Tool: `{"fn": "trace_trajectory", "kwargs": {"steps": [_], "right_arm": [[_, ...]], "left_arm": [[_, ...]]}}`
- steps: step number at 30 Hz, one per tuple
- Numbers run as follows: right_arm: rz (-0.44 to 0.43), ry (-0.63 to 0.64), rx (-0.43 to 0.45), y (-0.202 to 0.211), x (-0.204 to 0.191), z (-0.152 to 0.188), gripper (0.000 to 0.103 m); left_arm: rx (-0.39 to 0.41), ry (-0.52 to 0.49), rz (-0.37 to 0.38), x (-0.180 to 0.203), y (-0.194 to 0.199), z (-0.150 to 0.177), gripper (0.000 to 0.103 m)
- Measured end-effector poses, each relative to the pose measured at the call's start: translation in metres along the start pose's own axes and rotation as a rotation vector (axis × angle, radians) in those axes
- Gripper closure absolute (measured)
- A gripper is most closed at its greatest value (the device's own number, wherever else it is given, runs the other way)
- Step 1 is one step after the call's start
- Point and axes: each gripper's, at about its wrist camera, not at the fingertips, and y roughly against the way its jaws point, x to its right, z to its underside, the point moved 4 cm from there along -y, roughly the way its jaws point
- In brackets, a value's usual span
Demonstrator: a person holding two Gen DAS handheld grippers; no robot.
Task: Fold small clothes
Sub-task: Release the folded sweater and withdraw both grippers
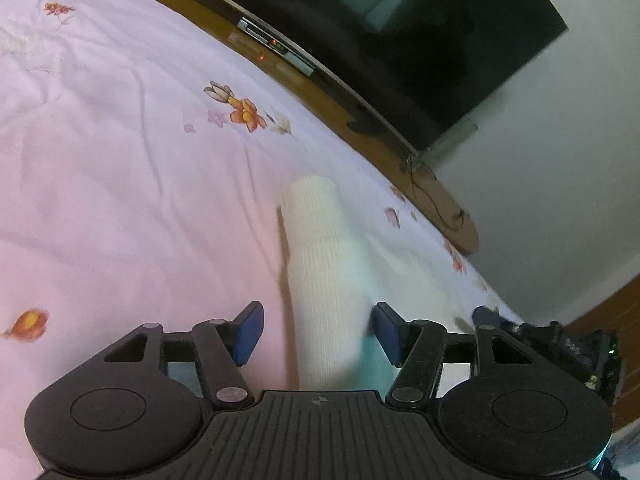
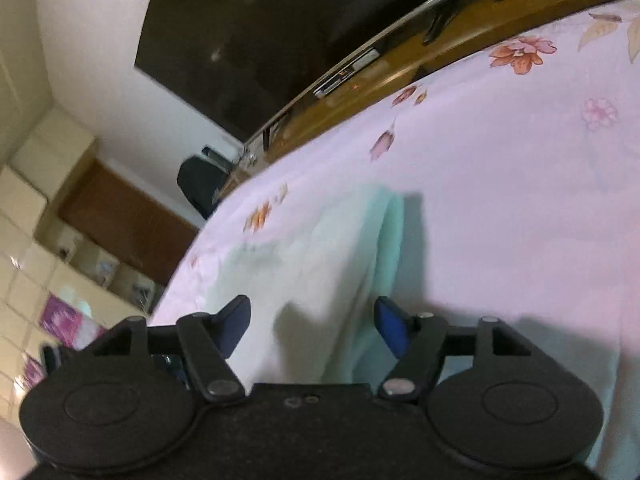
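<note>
A small white ribbed garment [image 1: 324,264] with a mint-green part lies on the pink flowered bedsheet [image 1: 120,168]. In the left wrist view it runs lengthwise between the blue pads of my open left gripper [image 1: 316,334]; its near end lies between the jaws, which are apart and not closed on it. In the right wrist view the same pale mint and white cloth [image 2: 320,280] lies folded in loose ridges under and between the jaws of my open right gripper [image 2: 314,330]. The other gripper [image 1: 560,344] shows at the right edge of the left view.
A wooden bed-end board [image 1: 360,120] curves along the far edge of the bed. Behind it hangs a large dark TV screen [image 1: 400,32] on a white wall. Shelving [image 2: 60,240] and a dark chair [image 2: 200,184] stand beyond the bed.
</note>
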Motion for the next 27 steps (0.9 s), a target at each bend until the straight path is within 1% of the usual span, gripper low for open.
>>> {"fn": "trace_trajectory", "kwargs": {"steps": [1,2,3,4,5,7,9,10,11,12,13,15,16,17,19,20,21,23,24,25,26,27], "right_arm": [[0.004,-0.01,-0.01,-0.006,0.004,-0.005,0.035],[0.027,-0.009,-0.022,-0.012,0.007,-0.008,0.038],[0.058,0.003,-0.027,-0.018,0.01,-0.01,0.046],[0.058,0.034,-0.023,-0.021,0.01,-0.01,0.071],[0.063,0.082,-0.013,-0.021,0.007,-0.011,0.079],[0.085,0.151,-0.003,-0.02,0.002,-0.005,0.082],[0.11,0.148,0.013,-0.015,0.006,-0.002,0.082],[0.125,0.15,0.015,-0.014,0.008,-0.001,0.082],[0.127,0.147,0.017,-0.012,0.008,0.0,0.079],[0.123,0.134,0.023,-0.009,0.009,-0.001,0.074],[0.107,0.104,0.025,-0.002,0.009,-0.003,0.07],[0.06,0.068,0.017,0.011,0.005,-0.006,0.056],[0.041,0.067,0.029,0.027,0.001,-0.001,0.037],[0.019,0.07,0.027,0.043,0.0,0.007,0.034],[-0.019,0.061,-0.037,0.057,-0.002,0.031,0.034],[-0.02,0.052,-0.068,0.061,-0.001,0.045,0.034],[-0.025,0.046,-0.096,0.063,0.0,0.057,0.034],[0.006,0.026,-0.146,0.06,0.001,0.078,0.039],[0.015,0.009,-0.151,0.058,0.002,0.085,0.042],[0.023,-0.005,-0.141,0.058,0.001,0.089,0.056],[0.031,-0.043,-0.155,0.056,0.001,0.094,0.077],[0.03,-0.092,-0.173,0.053,0.0,0.099,0.082]], "left_arm": [[0.002,0.018,0.007,-0.001,-0.004,-0.001,0.043],[0.007,0.031,0.02,-0.002,-0.01,-0.003,0.043],[0.01,0.029,0.026,0.001,-0.009,-0.002,0.043],[0.005,0.008,0.026,0.005,-0.014,-0.003,0.044],[-0.002,-0.028,0.016,0.01,-0.018,-0.004,0.043],[-0.02,-0.123,-0.011,0.024,-0.028,-0.008,0.043],[-0.036,-0.196,-0.035,0.035,-0.04,-0.013,0.043],[-0.039,-0.221,-0.047,0.039,-0.043,-0.015,0.043],[-0.041,-0.232,-0.059,0.042,-0.044,-0.017,0.043],[-0.04,-0.212,-0.059,0.042,-0.041,-0.019,0.044],[-0.032,-0.186,-0.042,0.042,-0.034,-0.019,0.043],[-0.016,-0.136,-0.002,0.036,-0.013,-0.014,0.043],[-0.018,-0.116,0.03,0.031,0.001,-0.006,0.043],[-0.033,-0.092,0.063,0.027,0.015,0.005,0.043],[-0.069,-0.043,0.11,0.018,0.032,0.025,0.044],[-0.111,-0.012,0.157,0.015,0.039,0.038,0.044],[-0.138,-0.012,0.166,0.014,0.043,0.047,0.044],[-0.188,-0.019,0.167,0.014,0.047,0.065,0.044],[-0.193,-0.02,0.176,0.016,0.049,0.073,0.044],[-0.197,-0.023,0.18,0.018,0.05,0.077,0.044],[-0.201,-0.016,0.184,0.02,0.05,0.078,0.047],[-0.21,0.013,0.201,0.021,0.05,0.078,0.056]]}}
